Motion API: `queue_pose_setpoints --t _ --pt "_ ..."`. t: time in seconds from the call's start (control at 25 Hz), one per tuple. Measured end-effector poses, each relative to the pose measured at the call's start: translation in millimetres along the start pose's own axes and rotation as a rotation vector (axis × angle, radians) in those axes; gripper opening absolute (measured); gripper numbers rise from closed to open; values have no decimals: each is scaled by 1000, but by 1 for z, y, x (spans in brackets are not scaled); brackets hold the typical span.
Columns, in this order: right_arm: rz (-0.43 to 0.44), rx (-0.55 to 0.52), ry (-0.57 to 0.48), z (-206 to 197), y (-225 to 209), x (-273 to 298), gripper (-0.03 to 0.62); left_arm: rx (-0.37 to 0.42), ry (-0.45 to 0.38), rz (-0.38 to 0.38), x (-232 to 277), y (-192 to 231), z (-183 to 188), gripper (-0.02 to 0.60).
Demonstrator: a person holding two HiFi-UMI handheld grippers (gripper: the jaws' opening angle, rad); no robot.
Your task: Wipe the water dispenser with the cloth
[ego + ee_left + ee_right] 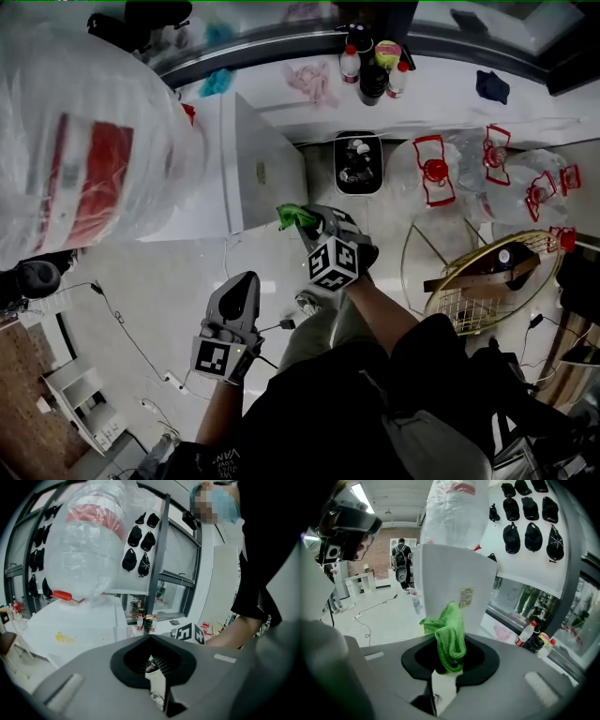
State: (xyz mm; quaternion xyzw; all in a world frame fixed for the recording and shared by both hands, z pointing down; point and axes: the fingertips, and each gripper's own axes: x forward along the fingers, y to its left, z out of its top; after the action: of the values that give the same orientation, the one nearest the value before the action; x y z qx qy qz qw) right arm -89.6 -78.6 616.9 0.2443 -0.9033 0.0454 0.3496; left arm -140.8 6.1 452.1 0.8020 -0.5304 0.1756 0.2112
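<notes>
The white water dispenser (pixel 246 169) stands at the left of the head view, with a large plastic-wrapped water bottle (pixel 84 141) on top. My right gripper (pixel 314 225) is shut on a bunched green cloth (pixel 294 216), which hangs just off the dispenser's near right corner. In the right gripper view the cloth (pixel 449 637) sticks up from the gripper (pixel 449 665), and the dispenser's side panel (pixel 454 585) rises close behind it. My left gripper (pixel 240 292) hangs lower and nearer to me, shut and holding nothing. From that gripper (pixel 151 641) the dispenser's top (pixel 70 630) and the bottle (pixel 89 550) show at the left.
Several drink bottles (pixel 373 66) and a pink cloth (pixel 312 80) lie on the ledge behind. A black bin (pixel 358 164) stands right of the dispenser, then clear jugs with red handles (pixel 434 173) and a gold wire basket (pixel 487 277). Cables (pixel 122 328) cross the floor at the left.
</notes>
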Motion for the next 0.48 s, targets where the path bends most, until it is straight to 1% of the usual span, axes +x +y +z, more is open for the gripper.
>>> queue_pose_setpoints --t 0.12,0.24,0.4,0.48 --pt "41 -22 5 -3 21 5 91 9 2 -2 0 -3 0 2" --pt "78 -55 16 -3 33 16 91 -1 2 10 1 -2 0 2" --pt "116 -135 39 -1 28 43 91 -14 13 33 6 2 -1 2" --pt "131 -154 51 0 21 56 91 -23 16 44 11 4 -1 2"
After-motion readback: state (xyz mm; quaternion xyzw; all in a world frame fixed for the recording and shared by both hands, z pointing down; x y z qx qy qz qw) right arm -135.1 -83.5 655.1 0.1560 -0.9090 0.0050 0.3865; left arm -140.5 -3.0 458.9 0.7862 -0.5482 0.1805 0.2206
